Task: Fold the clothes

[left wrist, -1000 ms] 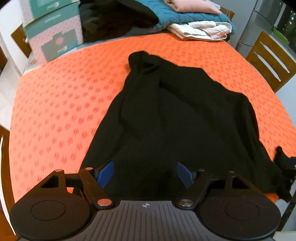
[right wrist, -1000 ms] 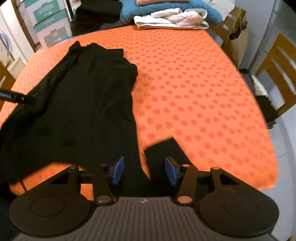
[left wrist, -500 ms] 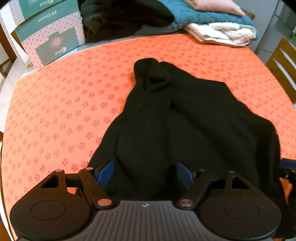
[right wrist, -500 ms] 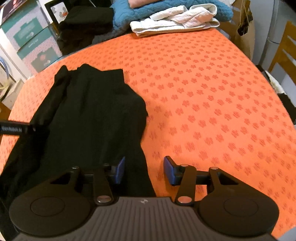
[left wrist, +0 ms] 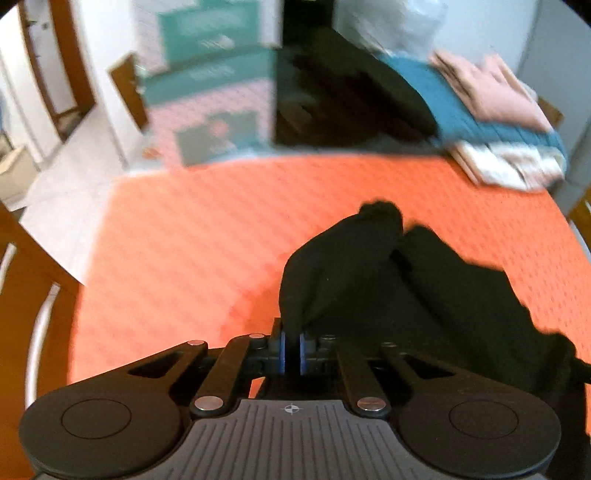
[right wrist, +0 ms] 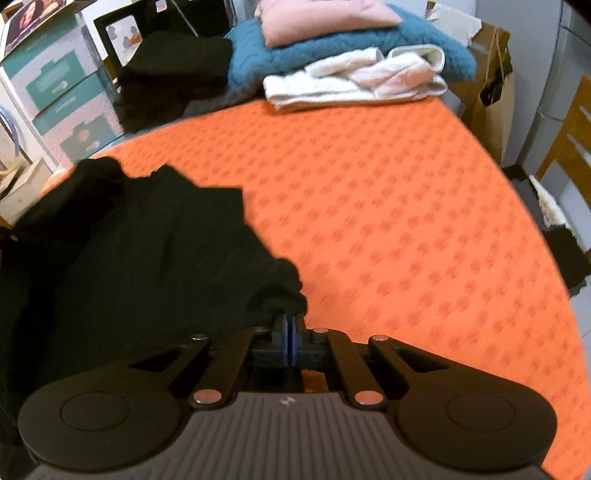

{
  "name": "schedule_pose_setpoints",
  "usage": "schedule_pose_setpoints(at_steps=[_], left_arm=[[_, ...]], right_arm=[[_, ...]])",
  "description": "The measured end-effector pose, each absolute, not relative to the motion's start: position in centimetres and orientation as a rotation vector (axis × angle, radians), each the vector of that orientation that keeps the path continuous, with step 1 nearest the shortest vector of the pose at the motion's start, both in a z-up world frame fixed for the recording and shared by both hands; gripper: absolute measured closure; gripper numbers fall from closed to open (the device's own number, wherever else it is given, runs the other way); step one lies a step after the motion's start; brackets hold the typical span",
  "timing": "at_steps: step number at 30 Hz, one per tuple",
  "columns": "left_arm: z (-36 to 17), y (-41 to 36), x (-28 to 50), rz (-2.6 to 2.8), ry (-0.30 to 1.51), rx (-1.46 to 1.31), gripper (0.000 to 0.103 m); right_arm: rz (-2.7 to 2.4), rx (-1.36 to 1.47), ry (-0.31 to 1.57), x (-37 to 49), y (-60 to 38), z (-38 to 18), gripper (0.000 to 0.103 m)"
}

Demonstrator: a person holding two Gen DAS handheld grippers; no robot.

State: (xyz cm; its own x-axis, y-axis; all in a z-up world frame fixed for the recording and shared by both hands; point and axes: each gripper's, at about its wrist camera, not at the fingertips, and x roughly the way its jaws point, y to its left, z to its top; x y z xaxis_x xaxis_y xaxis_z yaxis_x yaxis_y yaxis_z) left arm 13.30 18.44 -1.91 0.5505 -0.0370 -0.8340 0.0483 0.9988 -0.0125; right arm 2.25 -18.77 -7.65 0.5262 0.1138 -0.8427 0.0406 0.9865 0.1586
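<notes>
A black garment [left wrist: 424,295] lies bunched on the orange patterned tablecloth [left wrist: 203,240]. My left gripper [left wrist: 291,347] is shut on its near left edge, black cloth pinched between the blue pads. In the right wrist view the same black garment [right wrist: 129,251] spreads to the left, and my right gripper [right wrist: 290,341] is shut on its near right edge, which is gathered into a lump just above the pads. The cloth between the two grips sags in folds.
At the table's far edge sit a pile of folded clothes: pink [right wrist: 317,18] on teal [right wrist: 369,59], white [right wrist: 354,79] in front, and a dark heap [right wrist: 166,81]. Teal-and-pink boxes [left wrist: 210,96] stand at the back left. Wooden chairs [right wrist: 569,140] flank the table.
Both grippers went from open over the garment's near edge to shut on it. The left one swung left and lifted, and the cloth bunched up toward the pads.
</notes>
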Motion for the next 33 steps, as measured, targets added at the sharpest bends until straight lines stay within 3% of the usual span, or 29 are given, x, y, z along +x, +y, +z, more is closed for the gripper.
schedule_pose_setpoints(at_steps=[13, 21, 23, 25, 26, 27, 33], left_arm=[[5.2, 25.0, 17.4, 0.124, 0.829, -0.063, 0.094], [2.6, 27.7, 19.8, 0.194, 0.909, -0.082, 0.089], [1.6, 28.0, 20.2, 0.205, 0.935, -0.069, 0.082], [1.0, 28.1, 20.1, 0.225, 0.95, -0.045, 0.053], [0.7, 28.1, 19.9, 0.237, 0.956, -0.033, 0.046], [0.5, 28.1, 19.6, 0.241, 0.96, -0.026, 0.042], [-0.3, 28.0, 16.9, 0.219, 1.02, -0.037, 0.041]], right_arm=[[0.141, 0.065, 0.809, 13.6, -18.1, 0.1, 0.101], [0.214, -0.033, 0.876, 21.7, -15.2, -2.2, 0.1], [0.219, -0.066, 0.911, 23.0, -14.4, -3.5, 0.098], [0.215, -0.077, 0.929, 23.8, -14.0, -4.4, 0.079], [0.214, -0.074, 0.939, 24.1, -13.8, -4.9, 0.074], [0.221, -0.066, 0.95, 24.3, -13.7, -5.3, 0.071], [0.265, -0.038, 0.986, 23.4, -13.1, -5.4, 0.065]])
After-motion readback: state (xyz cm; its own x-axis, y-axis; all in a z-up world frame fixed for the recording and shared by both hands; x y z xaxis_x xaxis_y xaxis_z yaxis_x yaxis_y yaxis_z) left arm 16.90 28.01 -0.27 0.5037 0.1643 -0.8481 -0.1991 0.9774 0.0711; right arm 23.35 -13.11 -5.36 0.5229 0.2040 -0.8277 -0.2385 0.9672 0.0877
